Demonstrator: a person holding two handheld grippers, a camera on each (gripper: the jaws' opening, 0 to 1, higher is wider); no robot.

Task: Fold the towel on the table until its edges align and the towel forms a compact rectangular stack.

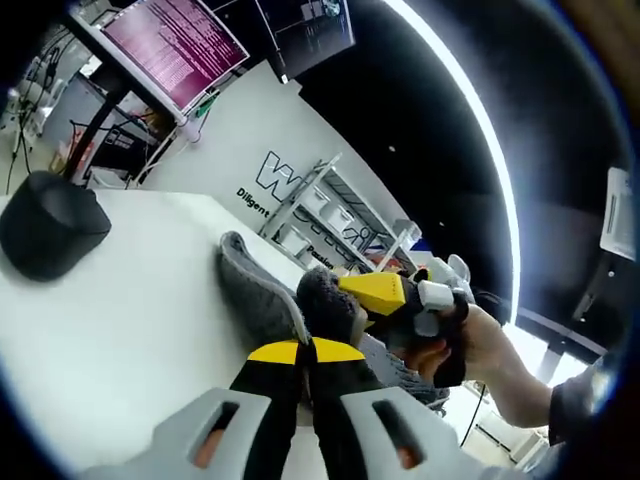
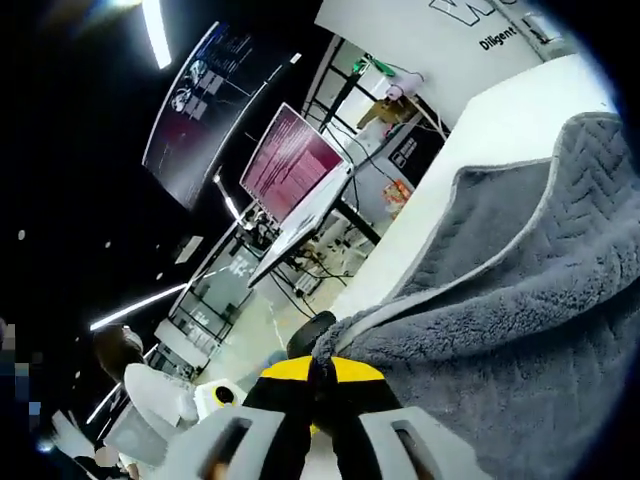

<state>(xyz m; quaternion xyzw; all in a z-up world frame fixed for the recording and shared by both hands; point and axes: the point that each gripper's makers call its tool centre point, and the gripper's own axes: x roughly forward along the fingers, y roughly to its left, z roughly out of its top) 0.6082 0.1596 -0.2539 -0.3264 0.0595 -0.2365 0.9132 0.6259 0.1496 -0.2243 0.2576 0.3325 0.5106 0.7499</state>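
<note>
Left gripper (image 1: 303,352) with black jaws, yellow-capped tips, grey slotted finger mounts, right gripper (image 2: 322,372) alike in black, yellow and grey, person's hand (image 1: 470,350) in black fingerless glove, dark sleeve.

The towel (image 2: 520,300) is dark grey with a herringbone weave and a paler grey hem, and in the left gripper view (image 1: 262,300) it looks the same charcoal. The surface (image 1: 120,320) beneath is plain white. Both the left gripper (image 1: 305,352) and the right gripper (image 2: 318,372) have black jaws tipped yellow above light grey bodies. A black rounded object (image 1: 48,225) sits on the white. The monitor (image 1: 175,45) glows magenta with pale text lines.
</note>
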